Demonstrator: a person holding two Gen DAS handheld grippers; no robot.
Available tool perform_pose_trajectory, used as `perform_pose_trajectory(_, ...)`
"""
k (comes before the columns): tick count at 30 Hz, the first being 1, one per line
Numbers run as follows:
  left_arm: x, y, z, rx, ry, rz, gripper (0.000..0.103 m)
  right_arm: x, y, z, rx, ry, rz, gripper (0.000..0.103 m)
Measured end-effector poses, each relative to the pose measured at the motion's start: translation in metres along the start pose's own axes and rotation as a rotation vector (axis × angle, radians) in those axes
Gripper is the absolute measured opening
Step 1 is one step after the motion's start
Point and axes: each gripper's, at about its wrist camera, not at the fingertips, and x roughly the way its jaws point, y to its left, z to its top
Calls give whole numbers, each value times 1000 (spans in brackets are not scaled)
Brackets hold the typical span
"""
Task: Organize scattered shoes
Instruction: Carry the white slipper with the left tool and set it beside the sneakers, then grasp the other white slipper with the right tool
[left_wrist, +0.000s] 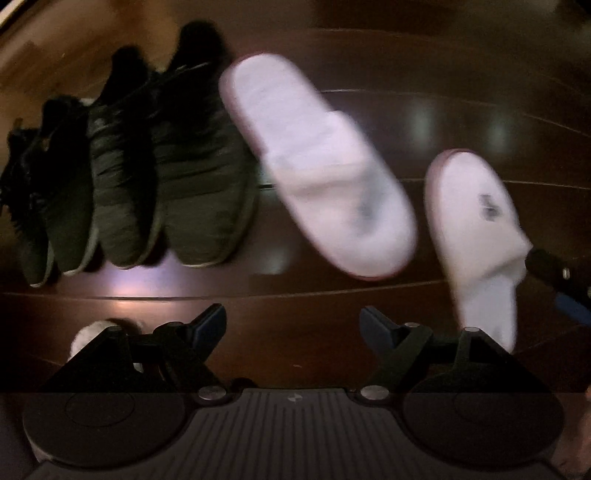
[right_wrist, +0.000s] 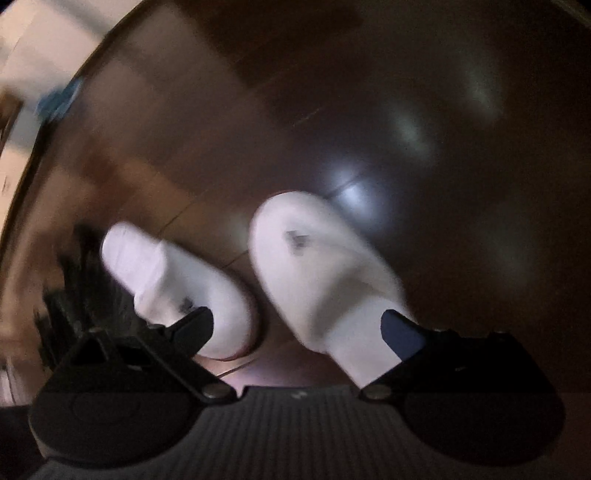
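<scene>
Two white slippers lie on the dark wooden floor. One slipper (left_wrist: 317, 166) (right_wrist: 173, 280) rests at an angle beside a row of dark shoes (left_wrist: 147, 166) (right_wrist: 85, 295). The other slipper (left_wrist: 476, 229) (right_wrist: 325, 266) lies apart to the right, its heel end between the wide-spread fingers of my right gripper (right_wrist: 297, 326) and against the right finger (right_wrist: 399, 328). The left wrist view shows that gripper (left_wrist: 554, 277) touching the slipper's side. My left gripper (left_wrist: 291, 325) hangs open over bare floor, nearer than the shoes, holding nothing. Both views are motion-blurred.
A white fluffy object (left_wrist: 96, 332) shows partly behind the left gripper's left finger. Glossy floor boards (left_wrist: 443, 110) stretch beyond the slippers. A pale wall or furniture edge (right_wrist: 33, 74) stands at far left in the right wrist view.
</scene>
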Motion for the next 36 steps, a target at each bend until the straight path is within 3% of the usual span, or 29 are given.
perform_pose_trajectory(3,15,28,19,-28,23,49,84,28,36,6,-50,21,18,89)
perform_pose_trajectory(11,6,45,48,-54,75,-43,85,79,109,44,-236,85,-12,82)
perform_pose_trajectory(15,8,51,56,-87,117,-67,85,110,122,52,-298,129,-46,74)
perform_pose_trajectory(18,10,58,60,-110,133,-64,85,127,124,52,-294,180,-60,63)
perform_pose_trajectory(19,10,60,62,-118,139,-62,85,132,124,50,-293,196,-65,54)
perform_pose_trajectory(20,11,64,64,-132,144,-64,85,138,122,48,-291,199,-103,38)
perform_pose_trajectory(23,12,72,68,-164,145,-72,85,137,111,50,-203,182,-127,23)
perform_pose_trajectory(25,12,75,70,-174,144,-72,85,132,98,54,-91,164,-119,21)
perform_pose_trajectory(36,12,74,76,-143,140,-86,85,132,89,55,-1,118,-158,20)
